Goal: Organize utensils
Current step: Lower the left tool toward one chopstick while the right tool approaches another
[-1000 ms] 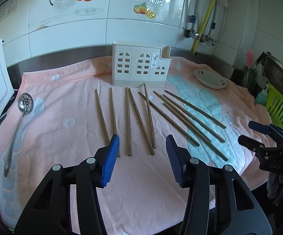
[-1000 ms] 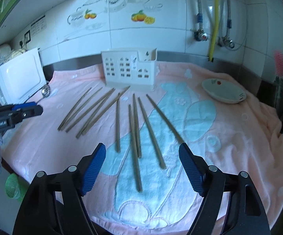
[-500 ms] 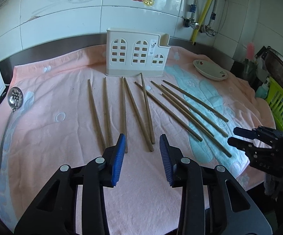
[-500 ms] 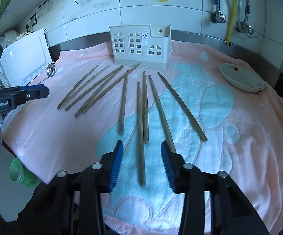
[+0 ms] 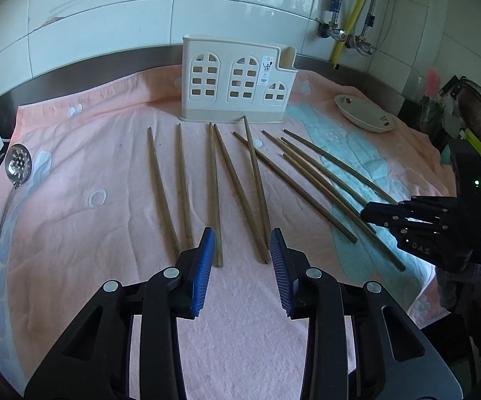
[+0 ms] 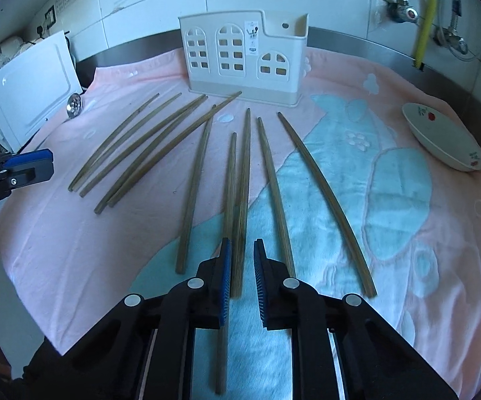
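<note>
Several brown chopsticks [image 5: 214, 183] lie fanned out on a pink towel [image 5: 74, 200] in front of a cream utensil holder [image 5: 237, 90]; they also show in the right wrist view [image 6: 243, 173], with the holder [image 6: 243, 53] behind. My left gripper [image 5: 242, 250] is open, low over the near ends of the middle chopsticks. My right gripper [image 6: 241, 260] is open with a narrow gap, its jaws on either side of the near end of one chopstick [image 6: 239, 250]. It holds nothing.
A slotted metal spoon [image 5: 7, 196] lies at the towel's left edge. A small white dish [image 6: 443, 140] sits at the right. A white appliance [image 6: 27, 90] stands at the left. Pipes and a yellow hose [image 5: 350, 16] run down the tiled wall.
Both grippers moved forward and down toward the chopsticks. The right jaws narrowed around one chopstick's near end. The left jaws narrowed, then widened a little.
</note>
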`<state>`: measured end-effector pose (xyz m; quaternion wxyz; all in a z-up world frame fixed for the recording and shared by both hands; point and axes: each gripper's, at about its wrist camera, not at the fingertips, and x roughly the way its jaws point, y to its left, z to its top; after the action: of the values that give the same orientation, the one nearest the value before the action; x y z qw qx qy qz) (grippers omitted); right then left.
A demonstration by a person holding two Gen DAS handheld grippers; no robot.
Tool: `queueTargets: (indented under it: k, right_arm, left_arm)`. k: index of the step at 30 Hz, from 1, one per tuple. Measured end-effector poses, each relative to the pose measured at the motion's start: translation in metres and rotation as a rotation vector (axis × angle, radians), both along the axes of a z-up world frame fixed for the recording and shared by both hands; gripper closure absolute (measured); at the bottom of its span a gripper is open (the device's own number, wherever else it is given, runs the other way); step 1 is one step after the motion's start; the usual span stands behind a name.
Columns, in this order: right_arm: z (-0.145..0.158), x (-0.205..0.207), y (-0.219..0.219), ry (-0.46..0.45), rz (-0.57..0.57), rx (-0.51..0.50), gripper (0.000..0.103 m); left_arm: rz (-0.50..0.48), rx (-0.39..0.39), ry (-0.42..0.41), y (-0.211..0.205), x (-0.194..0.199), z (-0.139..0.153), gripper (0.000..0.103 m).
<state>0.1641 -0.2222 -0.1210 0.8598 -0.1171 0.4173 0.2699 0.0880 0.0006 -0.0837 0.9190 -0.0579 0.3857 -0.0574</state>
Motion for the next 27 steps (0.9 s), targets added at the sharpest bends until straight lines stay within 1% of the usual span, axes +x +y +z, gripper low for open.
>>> queueTargets:
  k: [3,11,18,20,22,27]
  right_arm:
    - [-0.004,0.007,0.002,0.008,0.005,-0.007,0.093]
    - [-0.010,0.016,0.010,0.014,0.026,-0.031,0.093]
    - [-0.011,0.010,0.009,-0.002,0.032,-0.037,0.093]
    - [-0.012,0.011,0.008,0.001,0.025,-0.025,0.093]
    - [-0.012,0.011,0.007,-0.001,0.022,-0.021,0.095]
    - [-0.010,0.009,0.004,-0.002,0.011,-0.002,0.095]
  left_arm:
    - [-0.010,-0.008,0.004,0.000,0.004,-0.001,0.069]
    - [-0.055,0.008,0.009,-0.012,0.019,-0.001,0.069]
    - [-0.095,-0.027,0.030,-0.023,0.047,-0.008,0.069]
    - [-0.103,-0.037,0.043,-0.027,0.057,-0.013,0.073]
    - [-0.101,-0.038,0.057,-0.030,0.068,-0.019,0.074]
    - [-0.075,-0.030,0.095,-0.034,0.091,-0.034,0.081]
